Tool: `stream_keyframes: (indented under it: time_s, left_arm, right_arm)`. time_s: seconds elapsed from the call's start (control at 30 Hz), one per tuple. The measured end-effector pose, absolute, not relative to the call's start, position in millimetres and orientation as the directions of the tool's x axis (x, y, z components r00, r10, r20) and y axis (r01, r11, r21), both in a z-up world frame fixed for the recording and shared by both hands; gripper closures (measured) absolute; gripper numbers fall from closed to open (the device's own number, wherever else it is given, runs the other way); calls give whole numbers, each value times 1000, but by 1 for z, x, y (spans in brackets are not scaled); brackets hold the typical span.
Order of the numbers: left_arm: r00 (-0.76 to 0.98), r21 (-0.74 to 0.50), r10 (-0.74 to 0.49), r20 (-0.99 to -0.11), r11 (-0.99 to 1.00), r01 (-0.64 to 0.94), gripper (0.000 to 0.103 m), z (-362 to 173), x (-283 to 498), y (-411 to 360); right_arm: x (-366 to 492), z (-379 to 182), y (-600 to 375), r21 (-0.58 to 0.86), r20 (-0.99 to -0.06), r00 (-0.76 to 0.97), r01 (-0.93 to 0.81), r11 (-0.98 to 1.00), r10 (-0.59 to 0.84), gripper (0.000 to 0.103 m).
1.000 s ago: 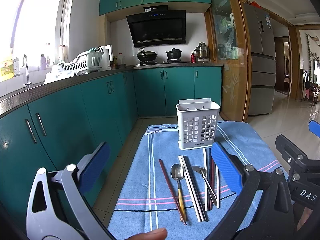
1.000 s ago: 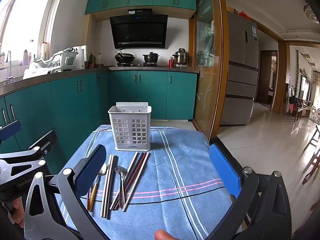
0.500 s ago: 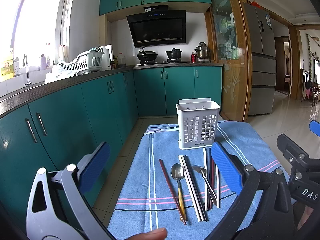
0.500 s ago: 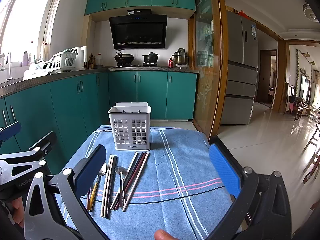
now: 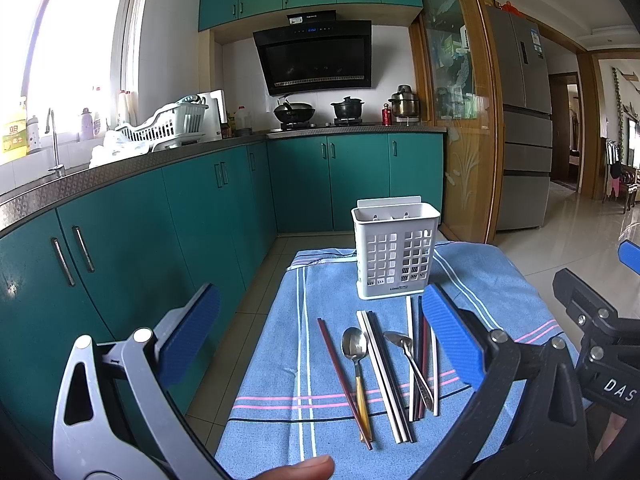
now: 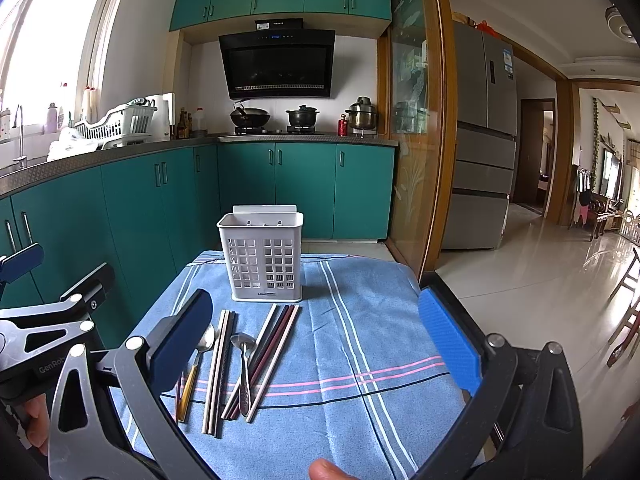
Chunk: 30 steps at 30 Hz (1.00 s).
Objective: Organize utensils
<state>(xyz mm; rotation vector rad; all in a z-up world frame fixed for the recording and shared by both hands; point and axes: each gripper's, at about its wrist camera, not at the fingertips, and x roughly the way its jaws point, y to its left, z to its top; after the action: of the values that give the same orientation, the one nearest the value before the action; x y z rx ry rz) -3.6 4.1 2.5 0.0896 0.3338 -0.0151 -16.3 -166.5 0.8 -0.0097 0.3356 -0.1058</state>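
A white slotted utensil holder (image 5: pixel 394 254) (image 6: pixel 265 258) stands at the far side of a blue cloth. In front of it lie several chopsticks (image 5: pixel 382 372) (image 6: pixel 276 350), a gold-handled spoon (image 5: pixel 356 364) (image 6: pixel 196 364) and a steel spoon (image 5: pixel 408 364) (image 6: pixel 243 368). My left gripper (image 5: pixel 320 336) is open and empty, held above the near left of the cloth. My right gripper (image 6: pixel 316 340) is open and empty above the near edge, right of the utensils. Each gripper shows at the edge of the other's view.
The blue striped cloth (image 5: pixel 480 292) (image 6: pixel 360 320) covers a small table. Teal cabinets (image 5: pixel 160 232) and a counter with a dish rack (image 5: pixel 168 126) run along the left. A stove with pots (image 6: pixel 276 116), a glass door and a fridge (image 6: pixel 484 140) stand behind.
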Motion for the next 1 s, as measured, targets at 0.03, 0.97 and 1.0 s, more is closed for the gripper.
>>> stream_keyframes:
  time_s: [0.03,0.97,1.0]
  left_arm:
    - [945,85,1,-328,996,29,3,3,-4,5]
    - [945,83,4,-327,996,25,3,4,-5,6]
    - [945,83,4,-327,996,25,3,4,-5,6]
  right_arm:
    - [-16,1,-167,-27,-329,938,102,994,-105,2]
    - [-19,4,-161,-29,-325,941,95,995,-99,2]
    - [-19,4,-161,-28,-325,940,95,995,-99,2]
